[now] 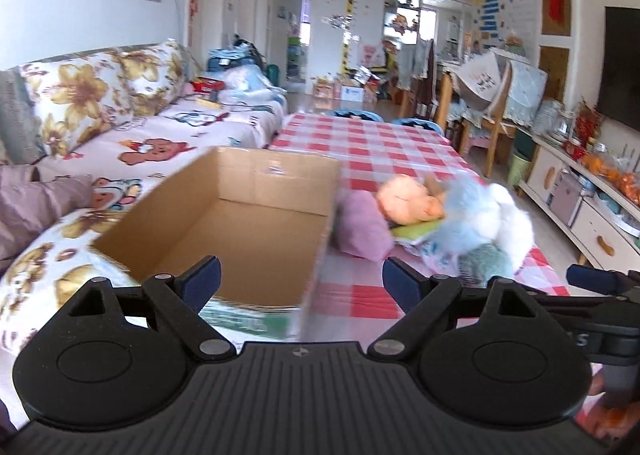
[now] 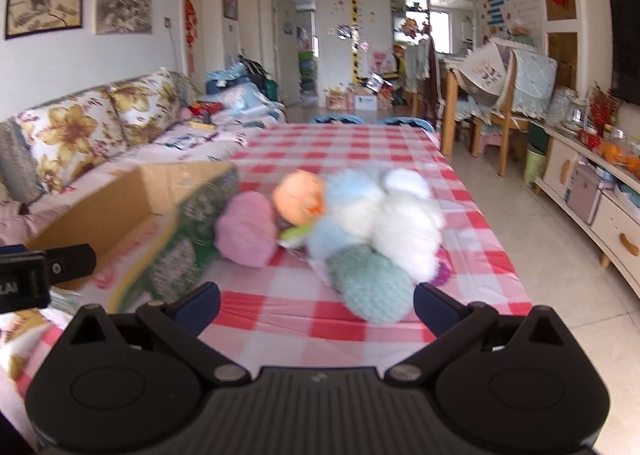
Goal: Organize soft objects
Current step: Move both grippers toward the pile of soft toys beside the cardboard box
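Observation:
An open cardboard box (image 1: 240,223) (image 2: 132,211), empty inside, stands on the left of the red-checked table (image 1: 372,143) (image 2: 352,151). Right of it lies a heap of soft toys: a pink plush (image 1: 362,225) (image 2: 248,229), an orange plush (image 1: 408,197) (image 2: 300,195), a blue and white plush (image 1: 484,211) (image 2: 400,215) and a teal knitted one (image 1: 484,265) (image 2: 372,283). My left gripper (image 1: 300,285) hovers open over the box's near right corner. My right gripper (image 2: 316,309) is open just short of the teal toy, nothing between its fingers.
A sofa (image 1: 120,127) (image 2: 100,135) with flowered cushions runs along the table's left side. Wooden chairs (image 1: 492,111) (image 2: 500,115) and a low cabinet (image 1: 580,207) (image 2: 600,199) stand to the right, with tiled floor (image 2: 552,255) between. The other gripper's tip (image 1: 596,281) (image 2: 48,263) shows at each frame's edge.

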Demonstrator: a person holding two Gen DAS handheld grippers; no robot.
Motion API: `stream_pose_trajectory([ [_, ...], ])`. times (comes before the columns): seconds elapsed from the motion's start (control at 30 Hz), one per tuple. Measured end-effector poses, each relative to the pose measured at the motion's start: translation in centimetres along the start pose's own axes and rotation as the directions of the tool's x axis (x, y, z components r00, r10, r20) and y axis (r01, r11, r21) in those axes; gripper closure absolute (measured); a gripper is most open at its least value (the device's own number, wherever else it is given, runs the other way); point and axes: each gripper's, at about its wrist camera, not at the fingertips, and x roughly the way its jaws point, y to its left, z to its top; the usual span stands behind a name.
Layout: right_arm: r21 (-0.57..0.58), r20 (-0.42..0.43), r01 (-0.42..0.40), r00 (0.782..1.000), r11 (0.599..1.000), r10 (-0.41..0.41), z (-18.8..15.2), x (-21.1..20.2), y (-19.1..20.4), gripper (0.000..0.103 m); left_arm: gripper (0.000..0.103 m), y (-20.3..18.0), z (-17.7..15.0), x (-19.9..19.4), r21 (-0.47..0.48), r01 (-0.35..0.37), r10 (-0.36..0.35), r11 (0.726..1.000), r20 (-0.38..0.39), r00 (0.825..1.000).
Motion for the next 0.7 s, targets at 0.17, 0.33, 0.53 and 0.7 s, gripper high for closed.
stream_pose_trajectory([
  [0.17,-0.036,0.029,-0.045,0.999,0.998,0.046,0.0,-1.3,1.9,0.001,0.0,0.5,-0.6,-1.6,-0.002,-0.045,0.045,0.999,0.023,0.999],
  [0.33,-0.072,0.056,-0.087,0.994,0.994,0.091,0.0,-2.4,3.8,0.001,0.0,0.4,-1.3,-2.6,-0.021,-0.069,0.07,0.997,0.036,0.997],
  [0.53,-0.118,0.085,-0.122,0.988,0.986,0.132,-0.2,-3.7,5.3,0.001,0.0,-0.4,-1.3,-3.4,-0.029,-0.083,0.085,0.996,0.057,0.995],
  [0.7,-0.131,0.098,-0.135,0.984,0.982,0.149,-0.2,-4.4,5.8,0.001,0.0,-0.6,-1.1,-3.5,-0.031,-0.086,0.088,0.996,0.072,0.994],
])
